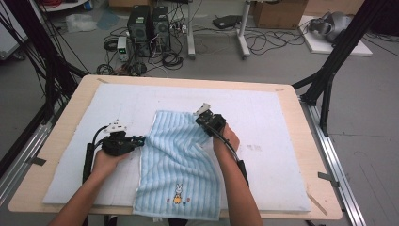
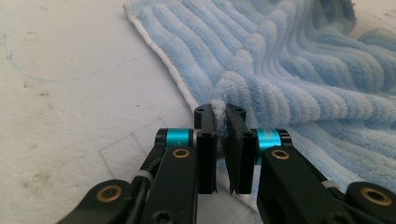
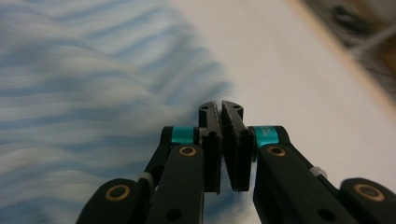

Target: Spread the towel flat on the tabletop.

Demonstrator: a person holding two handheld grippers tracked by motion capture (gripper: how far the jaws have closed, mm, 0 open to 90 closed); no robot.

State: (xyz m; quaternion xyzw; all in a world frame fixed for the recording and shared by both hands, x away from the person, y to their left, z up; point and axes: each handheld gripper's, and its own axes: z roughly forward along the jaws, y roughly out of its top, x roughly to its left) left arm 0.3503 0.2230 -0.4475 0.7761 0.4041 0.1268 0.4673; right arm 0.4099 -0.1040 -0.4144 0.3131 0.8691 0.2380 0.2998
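A light blue ribbed towel [image 1: 176, 160] with a small rabbit motif [image 1: 177, 194] lies on the white mat [image 1: 263, 108], its near end hanging over the table's front. My left gripper [image 1: 142, 139] holds the towel's left edge, and in the left gripper view it [image 2: 219, 116] is shut with a fold of towel [image 2: 289, 60] pinched between the pads. My right gripper [image 1: 199, 117] sits at the towel's far right corner. In the right gripper view it [image 3: 220, 109] is shut beside the blurred towel [image 3: 70, 93], with no cloth visible between the pads.
The mat covers most of the wooden table [image 1: 308, 155], with bare mat to the right and behind the towel. On the floor beyond stand computer towers [image 1: 148, 26], cables, a cardboard box [image 1: 277, 13] and black frame legs [image 1: 329, 75].
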